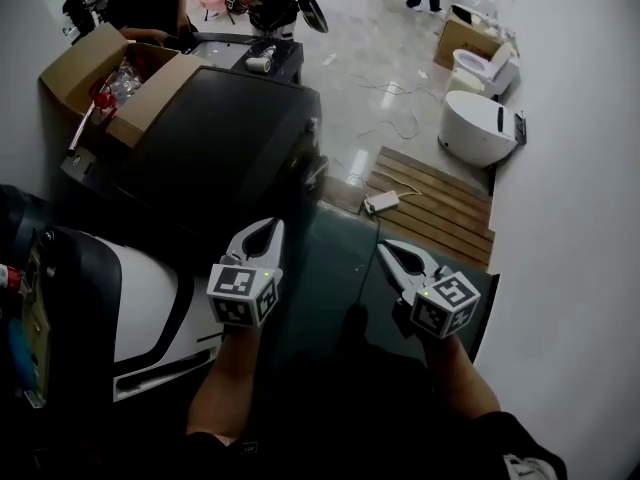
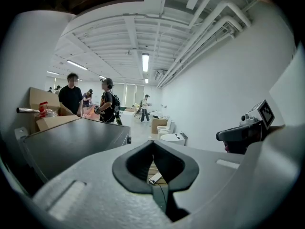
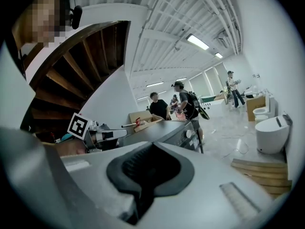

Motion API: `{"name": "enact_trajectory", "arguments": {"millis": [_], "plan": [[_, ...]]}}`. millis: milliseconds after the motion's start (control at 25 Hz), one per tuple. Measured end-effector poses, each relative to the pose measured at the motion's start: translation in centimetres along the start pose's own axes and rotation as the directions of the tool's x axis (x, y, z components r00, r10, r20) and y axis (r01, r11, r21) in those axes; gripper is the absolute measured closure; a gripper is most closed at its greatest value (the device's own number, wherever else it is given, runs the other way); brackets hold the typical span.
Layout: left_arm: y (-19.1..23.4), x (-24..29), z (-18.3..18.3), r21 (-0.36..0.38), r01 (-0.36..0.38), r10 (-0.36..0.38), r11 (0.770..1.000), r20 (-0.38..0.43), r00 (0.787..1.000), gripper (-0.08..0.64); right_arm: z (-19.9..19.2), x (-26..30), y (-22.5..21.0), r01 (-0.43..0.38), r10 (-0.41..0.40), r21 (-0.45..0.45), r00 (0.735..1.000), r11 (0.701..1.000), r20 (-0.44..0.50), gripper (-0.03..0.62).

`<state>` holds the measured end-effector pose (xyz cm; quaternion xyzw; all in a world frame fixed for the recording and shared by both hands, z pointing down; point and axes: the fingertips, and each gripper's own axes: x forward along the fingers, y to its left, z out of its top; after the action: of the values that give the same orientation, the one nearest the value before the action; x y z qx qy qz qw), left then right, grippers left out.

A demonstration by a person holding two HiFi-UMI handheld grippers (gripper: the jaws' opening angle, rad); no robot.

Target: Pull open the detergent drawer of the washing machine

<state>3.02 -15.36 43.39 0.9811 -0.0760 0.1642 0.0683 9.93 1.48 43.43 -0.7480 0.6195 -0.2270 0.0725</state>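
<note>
**Washing machine ahead and left; both tongs pressed together, holding nothing**

- Machine: dark body with a flat dark top, standing in front of the person and to the left in the head view. The right gripper view shows its front panel with a round knob. The detergent drawer itself can't be made out in any view.
- Open cardboard box at the far left end of the machine top. Two people stand just past it.
- Left gripper: jaw tips meet, nothing between them. It is held over the near right corner of the machine, apart from it.
- Right gripper: jaw tips together and empty, over a dark floor mat, well to the right of the machine.
- Floor beyond: slatted wooden platform with a white power strip at its near edge. A white toilet stands by the right wall.
</note>
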Motion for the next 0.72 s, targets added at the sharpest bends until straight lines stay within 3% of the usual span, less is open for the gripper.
{"name": "enact_trajectory", "arguments": {"millis": [400,720], "plan": [[-0.6,6.7,1.7,-0.005,-0.098,0.098,0.995,-0.018,0.995,0.549,2.1,2.5,-8.2,-0.093,0.092,-0.019,0.994,0.996,-0.055,0.589],[3.5,6.3,0.7,-0.048,-0.165,0.164,0.985,-0.027,0.986,0.549,2.7,7.8,-7.4,-0.169,0.163,-0.043,0.98,0.985,-0.114,0.589]]}}
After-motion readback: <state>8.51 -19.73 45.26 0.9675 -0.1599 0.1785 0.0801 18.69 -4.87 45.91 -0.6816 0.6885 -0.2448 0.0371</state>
